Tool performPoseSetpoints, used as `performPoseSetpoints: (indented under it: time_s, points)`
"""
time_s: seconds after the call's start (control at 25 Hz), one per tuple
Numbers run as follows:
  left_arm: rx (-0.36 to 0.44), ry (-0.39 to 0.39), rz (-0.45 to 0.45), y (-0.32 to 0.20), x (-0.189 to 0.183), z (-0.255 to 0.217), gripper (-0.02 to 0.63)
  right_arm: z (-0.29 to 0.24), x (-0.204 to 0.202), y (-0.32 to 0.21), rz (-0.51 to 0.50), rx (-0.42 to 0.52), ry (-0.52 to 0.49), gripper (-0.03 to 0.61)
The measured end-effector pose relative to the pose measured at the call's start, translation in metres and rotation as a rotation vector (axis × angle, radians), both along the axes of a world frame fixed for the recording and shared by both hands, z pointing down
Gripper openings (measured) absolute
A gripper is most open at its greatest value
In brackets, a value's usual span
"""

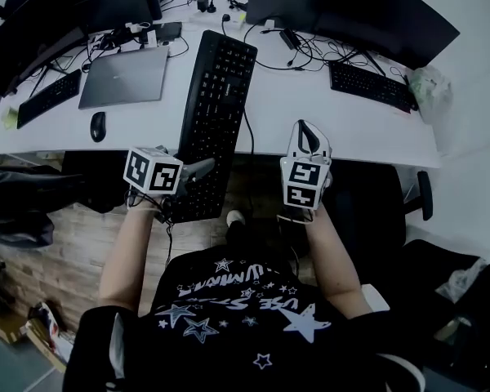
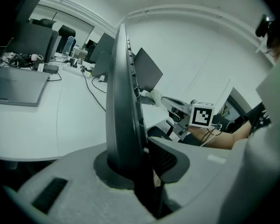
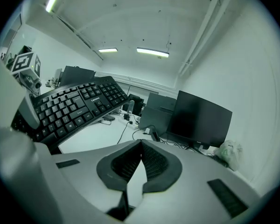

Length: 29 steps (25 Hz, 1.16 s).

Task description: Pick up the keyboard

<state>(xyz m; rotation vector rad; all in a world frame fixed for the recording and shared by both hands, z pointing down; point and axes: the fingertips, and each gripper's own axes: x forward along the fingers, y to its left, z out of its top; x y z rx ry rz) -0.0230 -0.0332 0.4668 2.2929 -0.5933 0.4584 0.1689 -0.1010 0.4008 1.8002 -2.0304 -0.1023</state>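
A long black keyboard (image 1: pixel 216 104) hangs over the white desk (image 1: pixel 302 113), its near end past the front edge. My left gripper (image 1: pixel 198 172) is shut on that near end; in the left gripper view the keyboard (image 2: pixel 123 101) stands on edge between the pads. In the right gripper view the keyboard (image 3: pixel 70 106) shows lifted and tilted at the left. My right gripper (image 1: pixel 309 135) sits at the desk's front edge, right of the keyboard and apart from it. Its jaws are shut with nothing between them, pads touching (image 3: pixel 141 160).
A closed laptop (image 1: pixel 124 76), a mouse (image 1: pixel 98 126) and another keyboard (image 1: pixel 49 98) lie on the left of the desk. A second black keyboard (image 1: pixel 369 85) and monitors (image 1: pixel 384 11) stand at the back right, with cables between. An office chair (image 1: pixel 392 194) is at the right.
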Motion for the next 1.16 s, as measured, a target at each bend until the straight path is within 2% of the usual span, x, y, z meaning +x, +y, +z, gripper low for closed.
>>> performPoseSetpoints:
  time_s: [0.32, 0.76, 1.16]
  points:
    - [0.012, 0.07, -0.015, 0.043, -0.029, -0.01, 0.092, -0.005, -0.025, 0.046, 0.013, -0.008, -0.005, 0.008]
    - [-0.022, 0.118, -0.015, 0.133, -0.074, 0.004, 0.092, 0.015, -0.07, 0.149, 0.0, -0.042, -0.013, 0.008]
    - [-0.044, 0.153, 0.037, 0.202, -0.081, 0.018, 0.094, 0.05, -0.088, 0.226, 0.016, -0.107, -0.05, 0.008]
